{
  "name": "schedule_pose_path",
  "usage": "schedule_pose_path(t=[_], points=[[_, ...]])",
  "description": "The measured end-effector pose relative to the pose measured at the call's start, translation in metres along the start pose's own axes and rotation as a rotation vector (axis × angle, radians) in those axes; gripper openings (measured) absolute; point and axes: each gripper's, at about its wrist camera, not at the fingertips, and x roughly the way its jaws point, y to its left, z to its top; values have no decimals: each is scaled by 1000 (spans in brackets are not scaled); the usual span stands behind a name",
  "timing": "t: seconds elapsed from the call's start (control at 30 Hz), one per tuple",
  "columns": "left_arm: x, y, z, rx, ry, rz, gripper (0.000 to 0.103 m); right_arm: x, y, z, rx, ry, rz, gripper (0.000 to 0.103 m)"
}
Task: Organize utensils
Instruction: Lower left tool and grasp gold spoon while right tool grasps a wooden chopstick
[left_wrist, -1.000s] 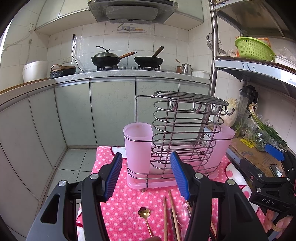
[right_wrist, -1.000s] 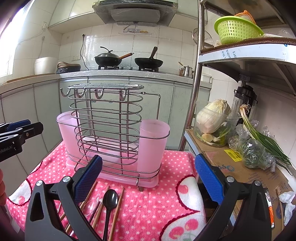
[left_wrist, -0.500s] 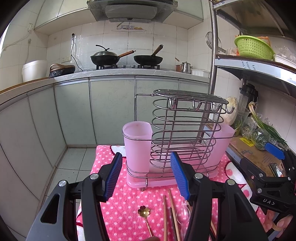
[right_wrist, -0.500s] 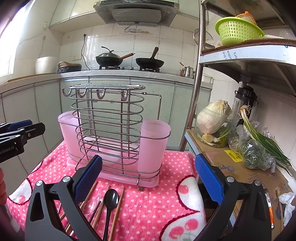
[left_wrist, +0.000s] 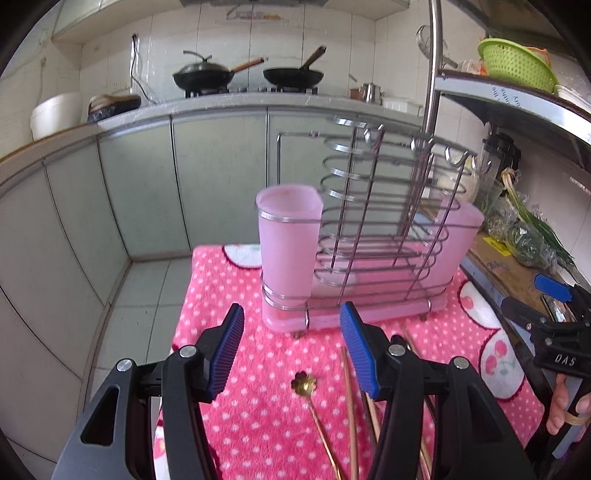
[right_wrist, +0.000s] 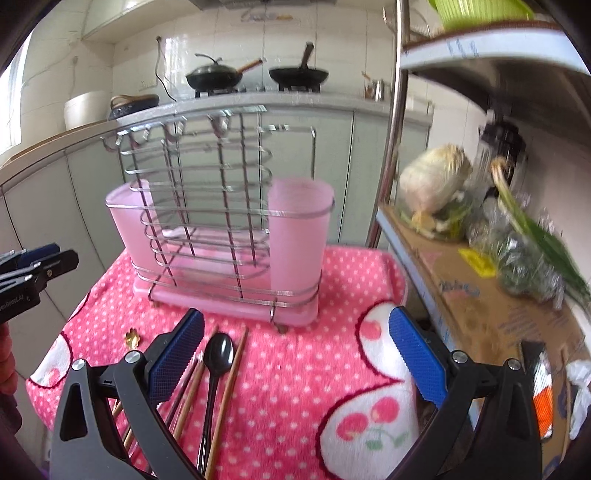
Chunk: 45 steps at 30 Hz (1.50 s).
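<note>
A wire utensil rack (left_wrist: 373, 236) (right_wrist: 207, 221) with a pink cup at each end stands on a pink dotted towel (left_wrist: 266, 413) (right_wrist: 295, 384). In front of it lie a gold flower-headed spoon (left_wrist: 303, 384) (right_wrist: 132, 338), a black spoon (right_wrist: 217, 356) and wooden chopsticks (left_wrist: 349, 406) (right_wrist: 229, 384). My left gripper (left_wrist: 291, 350) hovers open above the gold spoon, empty. My right gripper (right_wrist: 295, 354) is open and empty, its left finger over the chopsticks beside the black spoon.
Right of the towel, a cardboard-lined shelf (right_wrist: 480, 302) holds cabbage (right_wrist: 436, 184), greens and bags under a metal shelf with a green basket (left_wrist: 517, 66). A steel post (right_wrist: 393, 147) rises behind the rack. The kitchen counter carries two pans (left_wrist: 207, 75). The floor drops off left of the towel.
Both grippers have dipped forward and down towards the utensils; more of the towel and the spoons shows. Jaws stayed as wide as before.
</note>
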Motion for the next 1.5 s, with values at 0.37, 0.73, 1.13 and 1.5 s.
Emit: schedule_pose_path(t=[0.37, 0.73, 1.13, 1.5], points=[[43, 22, -14, -100, 306, -96, 37, 29, -13, -13, 98, 146, 85, 80], [105, 7, -43, -131, 529, -67, 33, 50, -16, -23, 182, 275, 193, 60], [134, -8, -55, -76, 523, -4, 24, 65, -12, -27, 171, 331, 223, 60], [117, 13, -46, -96, 470, -66, 1, 99, 11, -33, 163, 453, 277, 31]])
